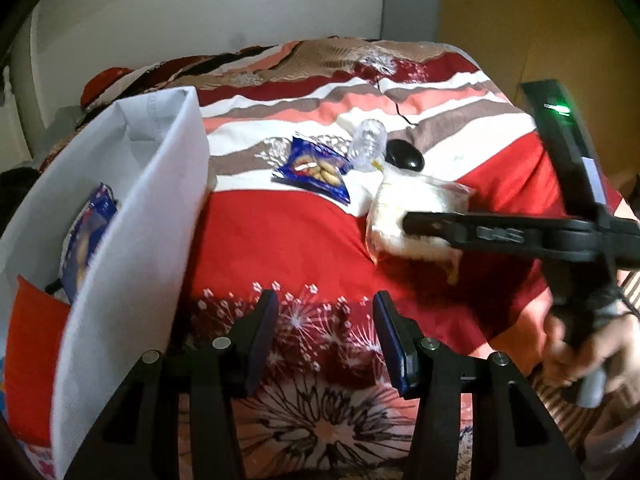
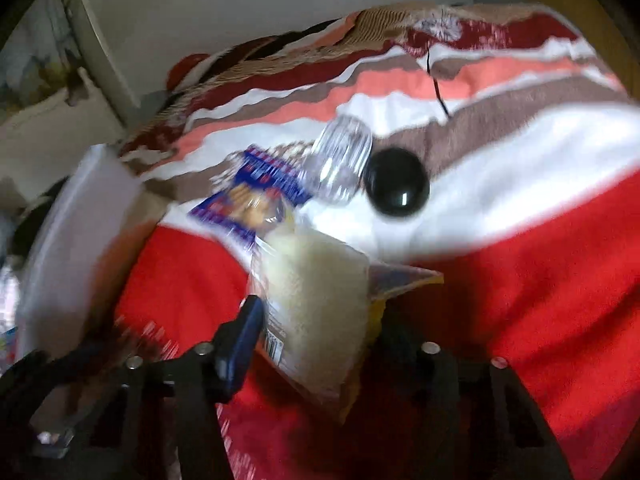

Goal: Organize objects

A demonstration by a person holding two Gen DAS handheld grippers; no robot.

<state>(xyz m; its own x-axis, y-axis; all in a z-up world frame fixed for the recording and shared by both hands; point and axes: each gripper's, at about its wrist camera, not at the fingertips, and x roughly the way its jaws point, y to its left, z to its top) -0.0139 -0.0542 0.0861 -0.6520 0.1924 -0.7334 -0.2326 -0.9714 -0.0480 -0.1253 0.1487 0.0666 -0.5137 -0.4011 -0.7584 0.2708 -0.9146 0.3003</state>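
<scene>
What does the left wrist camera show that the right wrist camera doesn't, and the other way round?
Only the left wrist view shows inside the white box, where a blue packet already sits, plus the open, empty left gripper and the person's right hand.

Only the right wrist view shows the right gripper from behind, its fingers closed on the pale food bag.

Both show that bag, the blue biscuit packet, the clear bottle and the black round object on the patterned bedspread.

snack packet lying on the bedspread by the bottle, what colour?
Blue foil snack packet, biscuits printed on it; clearest in left wrist view.
</scene>
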